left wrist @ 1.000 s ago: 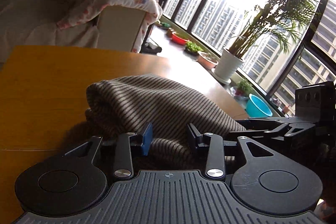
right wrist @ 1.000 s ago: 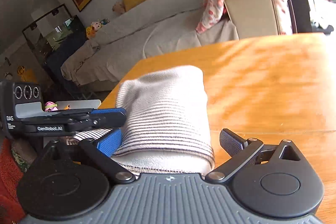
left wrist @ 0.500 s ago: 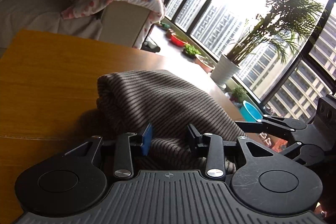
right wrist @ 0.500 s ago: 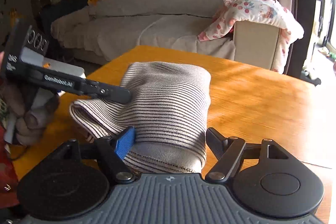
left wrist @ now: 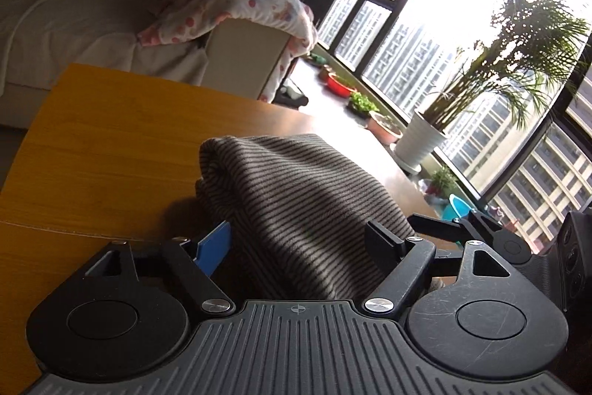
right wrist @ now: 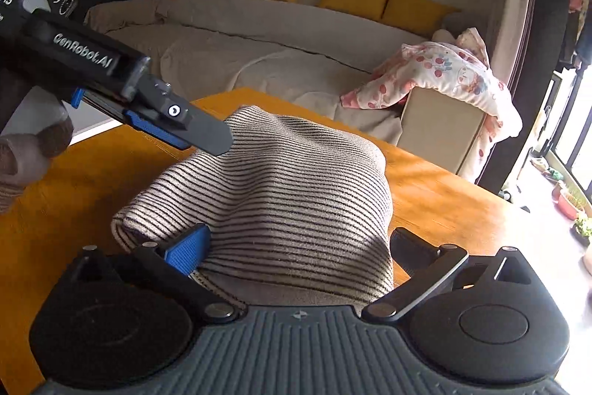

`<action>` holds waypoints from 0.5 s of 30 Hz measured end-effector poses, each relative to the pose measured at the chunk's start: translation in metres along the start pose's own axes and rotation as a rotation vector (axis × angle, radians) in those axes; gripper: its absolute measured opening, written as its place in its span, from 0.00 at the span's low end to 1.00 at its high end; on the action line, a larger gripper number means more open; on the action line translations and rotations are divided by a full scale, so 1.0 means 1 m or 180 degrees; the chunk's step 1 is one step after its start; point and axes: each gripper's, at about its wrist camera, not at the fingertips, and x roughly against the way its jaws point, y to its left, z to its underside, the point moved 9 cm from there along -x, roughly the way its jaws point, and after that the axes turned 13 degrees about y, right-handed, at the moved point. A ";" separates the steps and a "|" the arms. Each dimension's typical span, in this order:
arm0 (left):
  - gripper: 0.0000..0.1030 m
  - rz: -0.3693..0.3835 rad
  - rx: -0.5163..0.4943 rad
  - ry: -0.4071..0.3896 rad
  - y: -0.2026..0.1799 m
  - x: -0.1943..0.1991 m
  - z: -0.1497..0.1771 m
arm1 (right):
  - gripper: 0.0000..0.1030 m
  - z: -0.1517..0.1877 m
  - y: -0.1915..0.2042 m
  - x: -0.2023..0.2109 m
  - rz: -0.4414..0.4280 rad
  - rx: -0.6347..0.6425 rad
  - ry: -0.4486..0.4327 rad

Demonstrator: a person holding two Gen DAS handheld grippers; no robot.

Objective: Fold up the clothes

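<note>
**Striped knit bundle between two spread grippers**

Garment: striped knit (right wrist: 296,187), folded into a thick bundle, lies on the wooden table (right wrist: 444,195) w/ its near end bunched between the fingers of both tools.

Handling (judged): soft, light, limp; holds no shape of its own, layers likely to slide or spring apart if lifted by one point. Best hold: pinch through all layers at a folded edge or corner, one tool per side, so the fold stays stacked.

Left gripper (left wrist: 296,239): fingers spread, cloth between them, pads not seen pressing on it. Right gripper (right wrist: 298,243): fingers spread wide, cloth between them, blue pad (right wrist: 187,248) just beside the bundle's edge, far pad clear of it.

Vs. earlier views: left jaws, then narrow on the cloth, have just been opening. Right jaws closed part-way, then opened again. Right view was tilted, now sits level; sofa (right wrist: 259,36) faces it square-on. Left tool's finger lies over the bundle's far-left top in the right view.
</note>
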 end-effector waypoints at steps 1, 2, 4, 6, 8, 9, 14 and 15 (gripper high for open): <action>0.77 -0.0019 -0.0034 0.0065 -0.001 -0.003 0.005 | 0.99 0.000 -0.002 0.000 -0.0013 -0.0019 0.0006; 0.74 -0.0041 -0.0071 0.0133 -0.001 -0.007 0.011 | 0.99 -0.001 -0.004 0.002 -0.0078 -0.0038 0.0010; 0.69 -0.0099 -0.0150 0.0211 0.001 -0.014 0.020 | 0.99 -0.003 -0.011 0.008 -0.0355 -0.0151 0.0057; 0.69 -0.0030 -0.0121 0.0181 0.005 -0.014 0.022 | 0.99 -0.003 -0.030 0.014 -0.0763 -0.0532 0.0116; 0.69 0.0020 -0.0096 0.0184 0.008 -0.015 0.021 | 0.99 0.001 -0.054 0.014 -0.1117 -0.1015 0.0178; 0.69 0.0034 -0.0100 0.0184 0.009 -0.016 0.022 | 0.99 0.005 -0.062 0.008 -0.1228 -0.1181 0.0219; 0.68 0.0137 -0.0053 0.0196 0.012 -0.018 0.022 | 0.97 0.030 -0.070 -0.022 -0.1615 -0.1656 0.0435; 0.68 0.0163 -0.0034 0.0204 0.013 -0.019 0.021 | 0.93 0.031 -0.065 -0.025 -0.1741 -0.1713 0.0460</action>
